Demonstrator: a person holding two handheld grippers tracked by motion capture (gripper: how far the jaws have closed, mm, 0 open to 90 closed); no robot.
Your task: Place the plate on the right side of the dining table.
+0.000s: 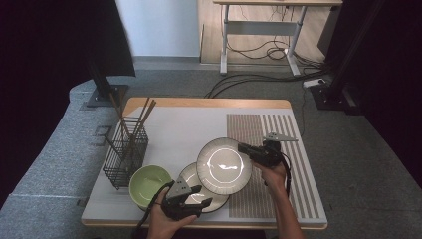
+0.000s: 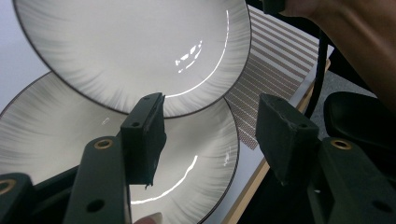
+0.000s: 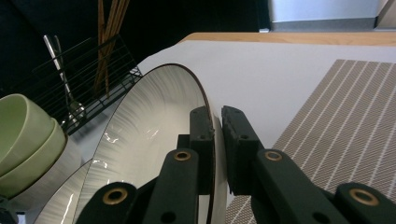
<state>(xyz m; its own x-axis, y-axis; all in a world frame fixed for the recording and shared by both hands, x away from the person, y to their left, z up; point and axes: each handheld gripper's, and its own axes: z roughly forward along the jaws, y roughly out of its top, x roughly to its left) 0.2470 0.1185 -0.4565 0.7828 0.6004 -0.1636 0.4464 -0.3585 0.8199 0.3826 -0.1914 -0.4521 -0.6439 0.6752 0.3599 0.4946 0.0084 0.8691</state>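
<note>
Two white plates with dark rims overlap at the front of the table. The upper plate [image 1: 224, 165] [image 3: 149, 130] is tilted, and my right gripper [image 1: 245, 148] [image 3: 217, 116] is shut on its right rim. Partly under it lies the lower plate [image 1: 190, 175] [image 2: 56, 126]. My left gripper [image 1: 201, 196] [image 2: 210, 121] hovers open at the lower plate's near edge. One jaw is over the plate and the other is past its rim, and neither presses on it. In the left gripper view the upper plate [image 2: 140, 42] overhangs the lower one.
A green bowl [image 1: 148, 184] [image 3: 18, 135] sits left of the plates. Behind it stands a black wire basket [image 1: 124, 154] [image 3: 93, 79] with chopsticks. A striped placemat [image 1: 278, 149] [image 3: 345, 121] [image 2: 280, 56] covers the table's right side. The front table edge is close to the left gripper.
</note>
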